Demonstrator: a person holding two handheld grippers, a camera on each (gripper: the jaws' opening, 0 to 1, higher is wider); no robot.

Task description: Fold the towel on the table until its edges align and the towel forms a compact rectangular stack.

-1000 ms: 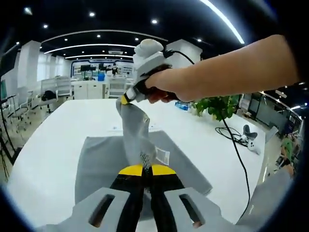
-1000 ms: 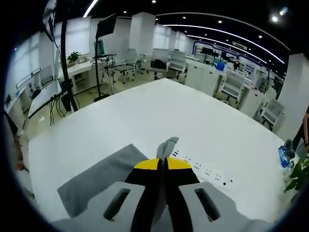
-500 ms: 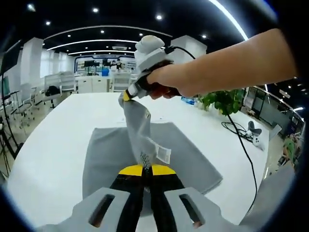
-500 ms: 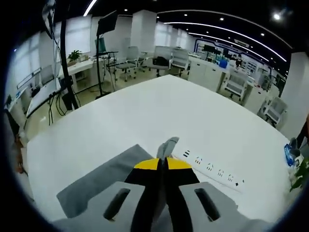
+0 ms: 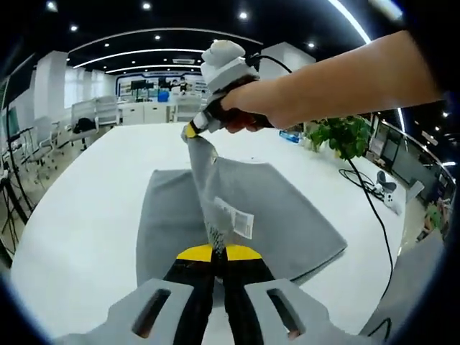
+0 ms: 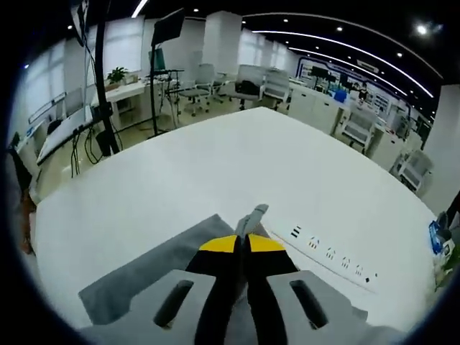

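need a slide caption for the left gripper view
Both grippers pinch one edge of the grey towel, left gripper near, right gripper held higher, stretching it above the white table.

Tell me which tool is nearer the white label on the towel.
Left. The left tool grips the towel edge just below the white label. The right tool holds the far end of that lifted edge, well beyond the label.

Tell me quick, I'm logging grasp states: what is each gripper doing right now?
Left gripper: shut on the towel, near its white tag.
Right gripper: shut on a lifted towel corner.
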